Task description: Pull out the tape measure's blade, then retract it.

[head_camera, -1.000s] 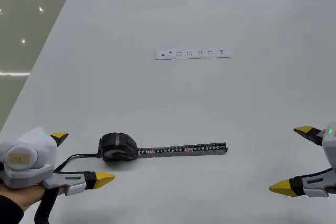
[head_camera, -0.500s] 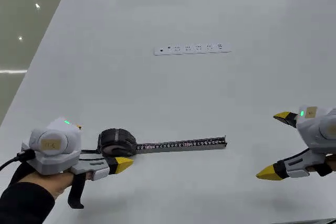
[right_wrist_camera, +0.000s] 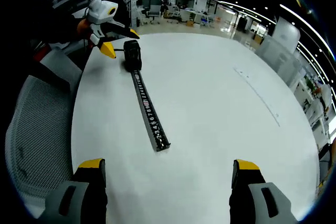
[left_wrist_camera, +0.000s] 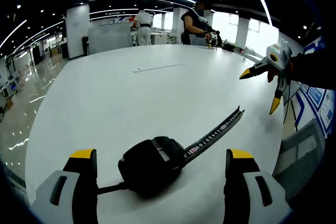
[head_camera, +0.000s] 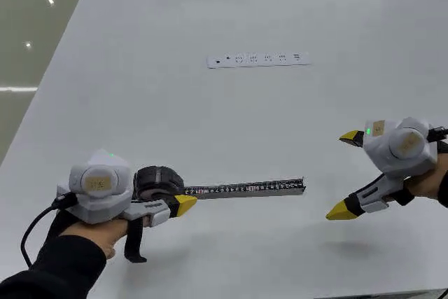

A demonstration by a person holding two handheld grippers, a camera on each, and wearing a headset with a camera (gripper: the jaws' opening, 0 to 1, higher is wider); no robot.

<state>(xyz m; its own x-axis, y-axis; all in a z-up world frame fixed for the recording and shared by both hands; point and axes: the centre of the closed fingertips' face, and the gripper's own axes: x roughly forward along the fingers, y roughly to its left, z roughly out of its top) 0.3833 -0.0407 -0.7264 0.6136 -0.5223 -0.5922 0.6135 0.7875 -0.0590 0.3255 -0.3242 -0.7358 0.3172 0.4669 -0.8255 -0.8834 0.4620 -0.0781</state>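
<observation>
Note the tape measure (head_camera: 159, 181) lying on the white surface (head_camera: 210, 124), blade (head_camera: 245, 188) drawn out flat to the right, with the left claw (left_wrist_camera: 161, 156) spread wide and empty, one jaw either side of the case (left_wrist_camera: 152, 165) and clear of it. Note too the right claw (head_camera: 342, 173), equally wide and holding nothing, hovering near the blade's hooked tip yet apart from it. Beware of a loose or off-centre squeeze shoving the case along the smooth surface instead of gripping it, and of an unguided blade snapping back, whipping or kinking on retraction.
</observation>
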